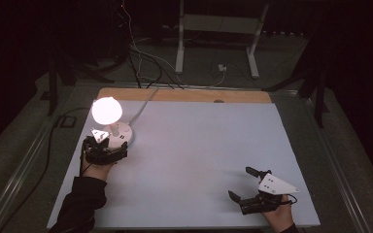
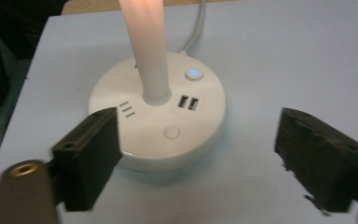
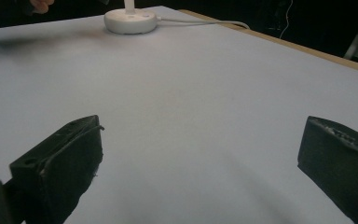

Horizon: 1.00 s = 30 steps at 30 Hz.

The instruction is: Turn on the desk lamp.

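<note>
Where high view glares, left hand-held gripper (image 2: 198,158) spread, lit btn (image 2: 194,74) on lamp base (image 2: 158,135), right hand-held gripper (image 3: 200,172) spread.

left claw (image 1: 108,141) — black, grey three-cornered plate | right claw (image 1: 246,184) — black, white plate | sleeve (image 1: 80,204) — dark

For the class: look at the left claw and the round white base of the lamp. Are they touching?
Cannot tell. In the left gripper view the left claw stands open; one jaw overlaps the lamp base, but contact or a gap isn't plain.
</note>
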{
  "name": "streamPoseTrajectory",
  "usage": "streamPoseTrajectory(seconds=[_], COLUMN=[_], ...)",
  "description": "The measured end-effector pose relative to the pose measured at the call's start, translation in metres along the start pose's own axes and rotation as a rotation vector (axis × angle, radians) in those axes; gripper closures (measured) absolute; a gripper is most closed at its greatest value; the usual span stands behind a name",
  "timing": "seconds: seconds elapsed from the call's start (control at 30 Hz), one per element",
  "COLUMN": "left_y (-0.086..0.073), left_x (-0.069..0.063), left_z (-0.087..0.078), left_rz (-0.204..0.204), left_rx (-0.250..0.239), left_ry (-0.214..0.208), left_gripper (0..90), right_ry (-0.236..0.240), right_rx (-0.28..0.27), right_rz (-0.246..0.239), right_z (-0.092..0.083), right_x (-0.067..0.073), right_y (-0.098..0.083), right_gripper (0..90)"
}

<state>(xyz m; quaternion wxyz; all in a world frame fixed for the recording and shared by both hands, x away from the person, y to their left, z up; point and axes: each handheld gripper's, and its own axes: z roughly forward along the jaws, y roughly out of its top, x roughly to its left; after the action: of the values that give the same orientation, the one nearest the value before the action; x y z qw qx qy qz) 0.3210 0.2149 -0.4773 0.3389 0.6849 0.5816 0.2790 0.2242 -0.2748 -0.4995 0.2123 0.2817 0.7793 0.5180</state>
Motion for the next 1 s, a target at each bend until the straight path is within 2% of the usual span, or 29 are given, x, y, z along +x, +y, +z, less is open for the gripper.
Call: streamPoseTrajectory(seconds=[0.1,0.17,0.3,0.47,0.7,1.0], left_y=[0.001,0.001,0.0,0.002,-0.003,-0.015], left_x=[0.001,0.001,0.004,0.004,0.002,0.004], left_z=[-0.005,-0.007,-0.013,-0.022,-0.027,-0.036], left_rz=[-0.008,-0.001,-0.019,-0.018,0.01,0.043], left_rx=[-0.004,-0.006,-0.014,-0.025,0.005,-0.004], left_ry=[-0.024,-0.037,-0.068,-0.102,-0.139,-0.169], left_gripper=[2.3,2.0,0.4,0.3,0.3,0.3], right_ry=[0.001,0.004,0.01,0.008,0.01,0.006], right_rx=[-0.003,-0.001,-0.001,-0.005,-0.004,-0.007], right_rz=[-0.002,-0.001,-0.002,0.0,0.002,-0.002], right_z=[0.001,0.002,0.004,0.003,0.003,0.003], right_x=[0.0,-0.001,0.0,-0.001,-0.001,0.0], right_y=[0.0,0.001,0.001,0.001,0.001,0.001], right_gripper=[0.0,0.0,0.0,0.0,0.0,0.0])
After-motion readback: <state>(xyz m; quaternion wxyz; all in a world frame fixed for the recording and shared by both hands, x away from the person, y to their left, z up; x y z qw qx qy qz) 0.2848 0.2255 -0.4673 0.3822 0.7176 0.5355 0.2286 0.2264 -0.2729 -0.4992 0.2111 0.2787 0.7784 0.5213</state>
